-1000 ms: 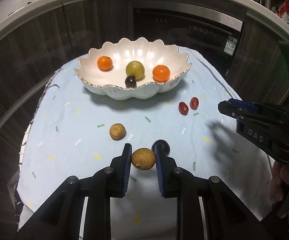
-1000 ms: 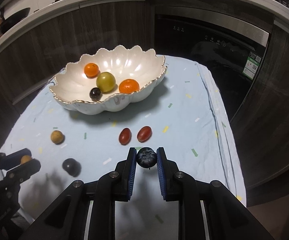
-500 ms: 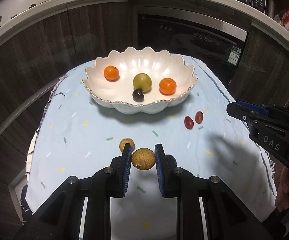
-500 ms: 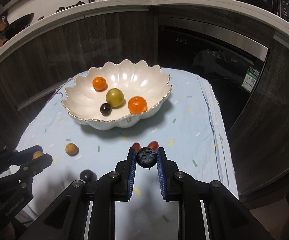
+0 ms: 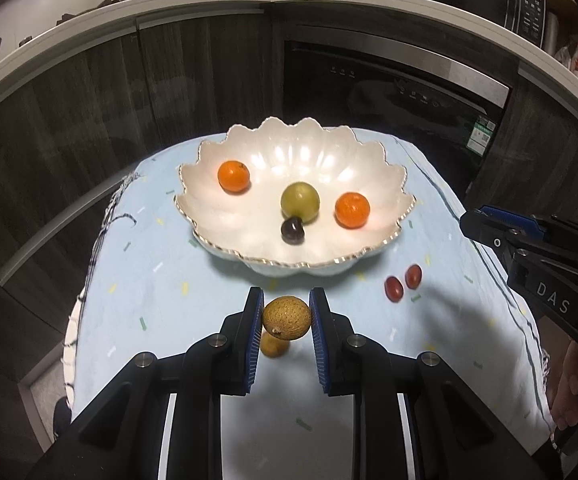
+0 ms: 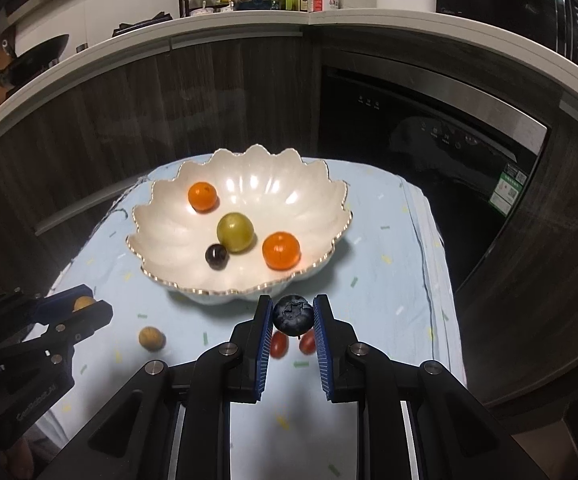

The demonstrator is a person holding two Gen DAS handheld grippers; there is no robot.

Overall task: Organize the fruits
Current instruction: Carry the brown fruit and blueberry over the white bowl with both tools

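Both tongs are clamped on fruit, the left gripper [image 5: 287,317] on a longan [image 5: 287,317], the right gripper [image 6: 293,315] on a blueberry [image 6: 293,315], with the bowl [image 5: 401,200] just ahead of each.

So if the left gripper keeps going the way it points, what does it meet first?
Probably the near rim of the bowl, though depth is unclear. The left gripper holds a longan and looks raised above the cloth.
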